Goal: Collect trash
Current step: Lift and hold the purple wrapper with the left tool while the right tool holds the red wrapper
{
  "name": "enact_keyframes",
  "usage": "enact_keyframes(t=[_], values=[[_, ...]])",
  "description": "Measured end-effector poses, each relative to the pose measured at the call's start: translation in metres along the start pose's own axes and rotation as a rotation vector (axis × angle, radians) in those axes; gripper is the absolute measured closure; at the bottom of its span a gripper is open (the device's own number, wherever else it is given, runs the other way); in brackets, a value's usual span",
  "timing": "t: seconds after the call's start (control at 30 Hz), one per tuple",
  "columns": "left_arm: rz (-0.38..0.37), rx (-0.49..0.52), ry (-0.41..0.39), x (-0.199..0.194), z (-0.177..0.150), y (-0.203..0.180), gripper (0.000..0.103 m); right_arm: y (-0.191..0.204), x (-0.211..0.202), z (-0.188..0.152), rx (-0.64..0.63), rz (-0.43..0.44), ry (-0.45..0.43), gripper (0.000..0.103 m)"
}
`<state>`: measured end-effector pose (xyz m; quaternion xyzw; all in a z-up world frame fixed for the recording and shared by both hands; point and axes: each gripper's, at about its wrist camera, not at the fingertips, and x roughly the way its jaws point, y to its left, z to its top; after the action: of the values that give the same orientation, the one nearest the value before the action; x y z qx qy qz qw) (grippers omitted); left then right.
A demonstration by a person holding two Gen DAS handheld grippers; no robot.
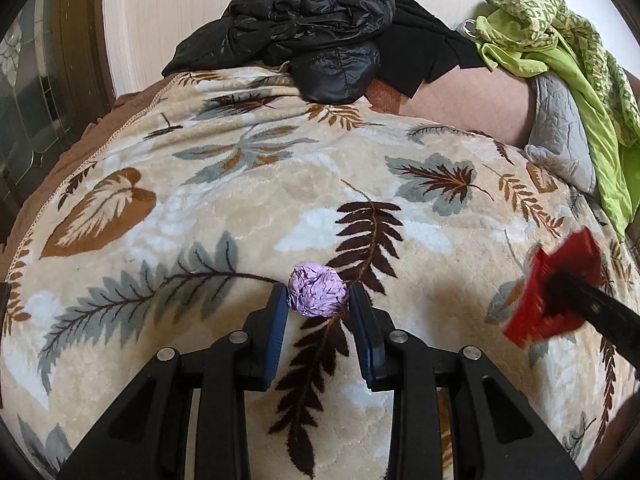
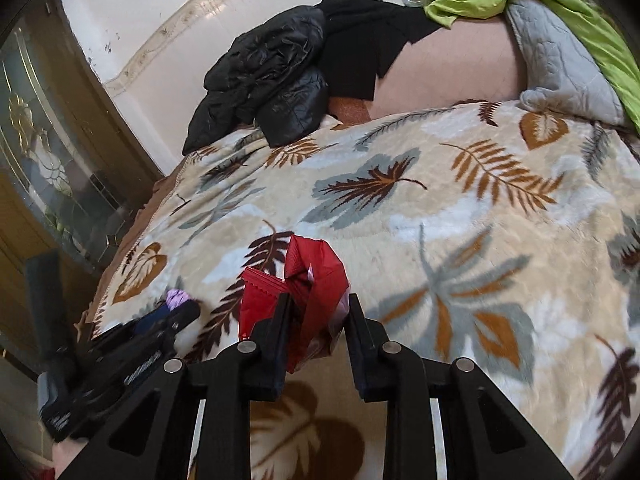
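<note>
A crumpled purple paper ball [image 1: 318, 294] sits between the blue pads of my left gripper [image 1: 318, 300], which is shut on it just above the leaf-patterned blanket [image 1: 240, 200]. The ball also shows in the right wrist view [image 2: 177, 299], at the tip of the left gripper [image 2: 176, 312]. My right gripper [image 2: 318, 300] is shut on a red crumpled wrapper [image 2: 316, 276] and holds it over the blanket [image 2: 460, 220]. In the left wrist view the red wrapper [image 1: 552, 288] and the right gripper's black finger show at the right.
A black jacket [image 1: 296, 36] lies at the far end of the bed. Green cloth [image 1: 560, 52] and a grey quilted pillow [image 1: 560, 136] lie at the far right. A wooden glass-door cabinet [image 2: 48, 160] stands left of the bed.
</note>
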<state>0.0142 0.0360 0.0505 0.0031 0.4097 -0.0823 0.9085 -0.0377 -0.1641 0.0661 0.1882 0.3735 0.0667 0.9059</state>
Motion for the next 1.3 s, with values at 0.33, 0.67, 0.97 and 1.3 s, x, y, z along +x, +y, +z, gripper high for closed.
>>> enact_keyframes(t=[0.33,0.67,0.97,1.3], values=[[0.032,0.027,-0.038,-0.011,-0.001,-0.001,0.073,0.008,-0.012,-0.012,-0.009,0.013,-0.02,0.075],[0.044,0.019,-0.052,-0.015,0.002,0.007,0.073,0.017,-0.006,-0.012,-0.027,0.021,-0.02,0.075],[0.012,0.039,-0.079,-0.035,-0.001,-0.007,0.073,0.017,-0.027,-0.013,-0.022,0.022,-0.055,0.075],[0.05,0.116,-0.176,-0.089,-0.024,-0.028,0.073,0.008,-0.092,-0.044,0.009,0.016,-0.122,0.075]])
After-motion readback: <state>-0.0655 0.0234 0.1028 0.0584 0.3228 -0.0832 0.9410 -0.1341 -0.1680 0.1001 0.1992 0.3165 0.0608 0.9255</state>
